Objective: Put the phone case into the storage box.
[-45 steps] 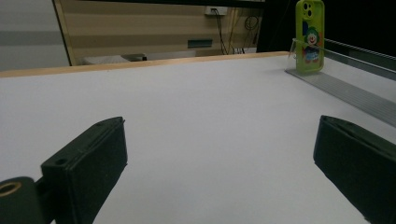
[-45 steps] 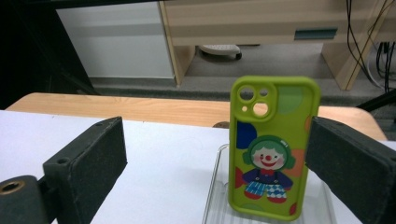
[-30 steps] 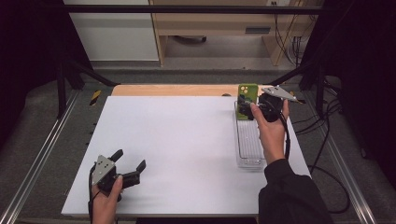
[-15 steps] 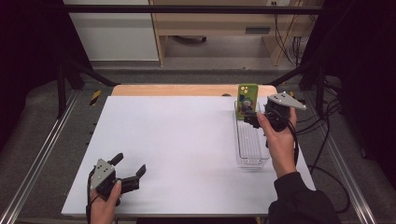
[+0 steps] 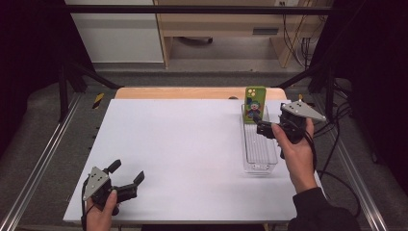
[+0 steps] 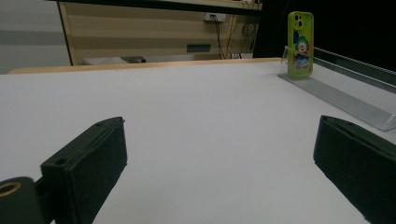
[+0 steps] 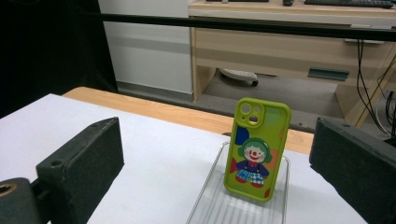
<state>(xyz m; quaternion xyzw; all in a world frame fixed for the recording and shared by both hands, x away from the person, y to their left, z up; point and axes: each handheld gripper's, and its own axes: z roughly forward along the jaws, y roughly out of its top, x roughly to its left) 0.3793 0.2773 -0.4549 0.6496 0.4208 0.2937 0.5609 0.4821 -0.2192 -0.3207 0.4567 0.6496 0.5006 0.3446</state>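
Observation:
A phone in a green case with a clown picture stands upright, leaning at the far end of a clear plastic tray on the right of the white table. My right gripper hangs just in front of the phone and is apart from it. Its jaws have just been opening and nothing is between them. In the right gripper view the phone stands in the tray beyond the open jaws. My left gripper rests open at the near left corner, empty, with the phone far off.
A wooden strip runs along the table's far edge. Metal rails flank both sides, and a yellow-black tool lies on the left mat. Cables trail at the right. A wooden desk stands behind.
My right gripper has drawn back from the phone toward the near right and risen a little; the phone stays standing in the tray. The left gripper has barely shifted.

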